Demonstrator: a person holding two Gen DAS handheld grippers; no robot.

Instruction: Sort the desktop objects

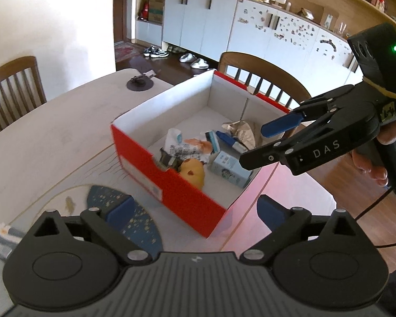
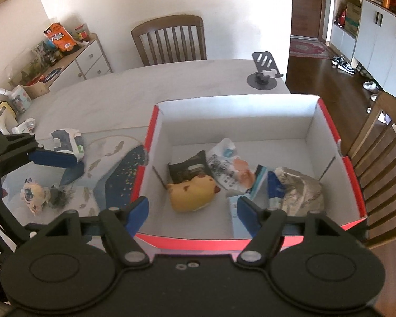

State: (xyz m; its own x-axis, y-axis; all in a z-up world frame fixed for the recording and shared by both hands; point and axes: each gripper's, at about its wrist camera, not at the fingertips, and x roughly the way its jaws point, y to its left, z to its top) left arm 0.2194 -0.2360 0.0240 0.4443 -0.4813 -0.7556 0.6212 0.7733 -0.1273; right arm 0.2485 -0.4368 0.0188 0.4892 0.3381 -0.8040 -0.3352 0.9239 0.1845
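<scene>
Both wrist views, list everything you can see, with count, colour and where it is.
Box: one, red outside, white inside, on the table.
Plush toy: one, yellow, in the box near its front wall.
Carton: one, pale blue, in the box.
Dark packet: one, in the box behind the plush toy.
Crumpled silver bag: one, in the box's right part.
Mat: one, pale with a dark blue speckled patch, left of the box.
Small doll: one, pale, on the mat.
Phone stand: one, dark grey, far table corner.
Chairs: two, brown wood, around the table.
Left gripper: black, blue pads, open, empty.
Right gripper: same, open, empty.
</scene>
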